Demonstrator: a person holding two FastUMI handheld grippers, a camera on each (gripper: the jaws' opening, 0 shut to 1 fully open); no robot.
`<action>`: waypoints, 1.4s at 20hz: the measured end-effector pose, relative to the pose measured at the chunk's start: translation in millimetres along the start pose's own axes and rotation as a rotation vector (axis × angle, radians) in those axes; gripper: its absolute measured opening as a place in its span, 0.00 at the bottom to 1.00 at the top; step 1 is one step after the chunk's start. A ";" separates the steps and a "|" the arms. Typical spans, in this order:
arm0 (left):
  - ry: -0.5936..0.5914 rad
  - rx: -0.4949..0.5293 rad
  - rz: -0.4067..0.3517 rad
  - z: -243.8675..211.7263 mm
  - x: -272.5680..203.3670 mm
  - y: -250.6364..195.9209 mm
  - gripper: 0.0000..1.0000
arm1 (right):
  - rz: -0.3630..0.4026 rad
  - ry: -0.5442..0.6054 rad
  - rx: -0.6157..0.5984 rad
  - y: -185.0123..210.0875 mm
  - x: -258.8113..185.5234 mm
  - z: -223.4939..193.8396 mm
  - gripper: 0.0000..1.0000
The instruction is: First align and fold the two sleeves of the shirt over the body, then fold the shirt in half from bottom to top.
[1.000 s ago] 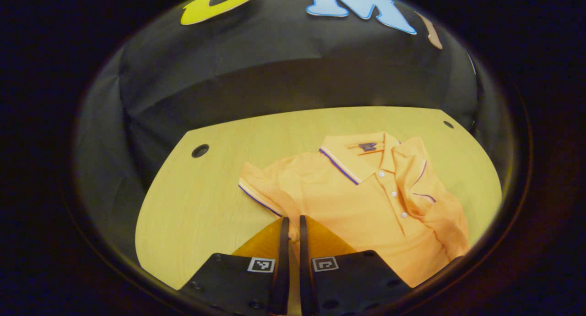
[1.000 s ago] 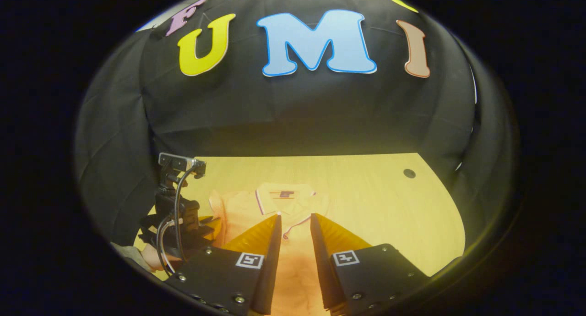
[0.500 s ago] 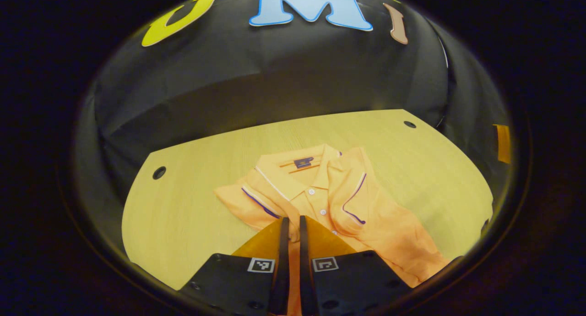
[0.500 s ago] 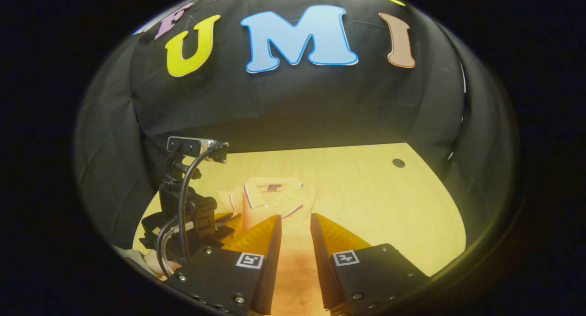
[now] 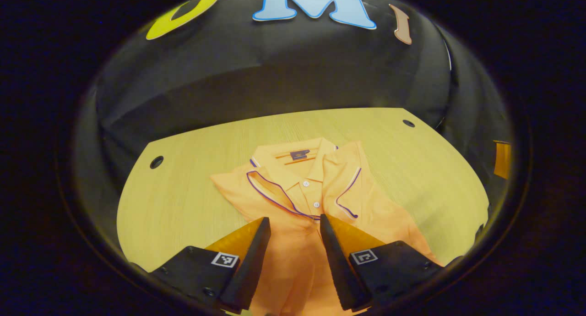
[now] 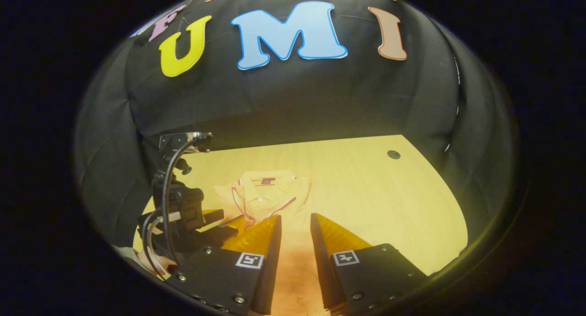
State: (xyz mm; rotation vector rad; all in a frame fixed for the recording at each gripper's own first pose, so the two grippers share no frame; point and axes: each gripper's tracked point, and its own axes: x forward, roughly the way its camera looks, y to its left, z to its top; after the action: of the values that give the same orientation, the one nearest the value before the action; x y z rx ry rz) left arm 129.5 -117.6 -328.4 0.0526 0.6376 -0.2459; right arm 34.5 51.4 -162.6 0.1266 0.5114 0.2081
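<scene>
An orange polo shirt (image 5: 302, 201) with purple-trimmed collar and cuffs lies face up on the wooden table (image 5: 183, 206). Its left sleeve (image 5: 261, 187) and right sleeve (image 5: 350, 187) both lie folded over the body, their cuffs meeting near the button placket. My left gripper (image 5: 293, 222) stands open just above the shirt's middle, nothing between its fingers. In the right gripper view the shirt (image 6: 265, 197) is farther off, and my right gripper (image 6: 295, 219) hangs open over its lower part. The left gripper (image 6: 197, 224) and the hand (image 6: 151, 261) holding it appear at the left there.
Round cable holes sit near the table's far corners (image 5: 156, 162) (image 5: 408, 123) (image 6: 393, 154). The black cloth wall closes the table's far side. Bare wood lies to the right of the shirt (image 6: 389, 206).
My left gripper was shut on the left sleeve, carried it across the body and has now opened, leaving it folded. The right gripper drew back slightly, still open.
</scene>
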 end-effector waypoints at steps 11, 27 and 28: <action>-0.026 -0.042 0.019 -26.9 -79.5 15.7 0.75 | 0.047 0.053 -0.030 5.1 -16.7 -41.8 0.40; 0.270 -0.070 -0.018 -183.2 -164.3 -3.9 0.74 | 0.134 0.405 -0.071 7.1 -54.2 -191.0 0.62; 0.295 -0.072 -0.022 -192.8 -168.1 -5.0 0.74 | 0.131 0.430 -0.073 3.8 -59.7 -197.7 0.62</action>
State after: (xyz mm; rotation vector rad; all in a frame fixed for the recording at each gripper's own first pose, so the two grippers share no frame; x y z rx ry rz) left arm -114.4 -63.1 -383.1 0.0120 0.9403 -0.2382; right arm -115.2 54.9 -304.7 0.0429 0.9233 0.3853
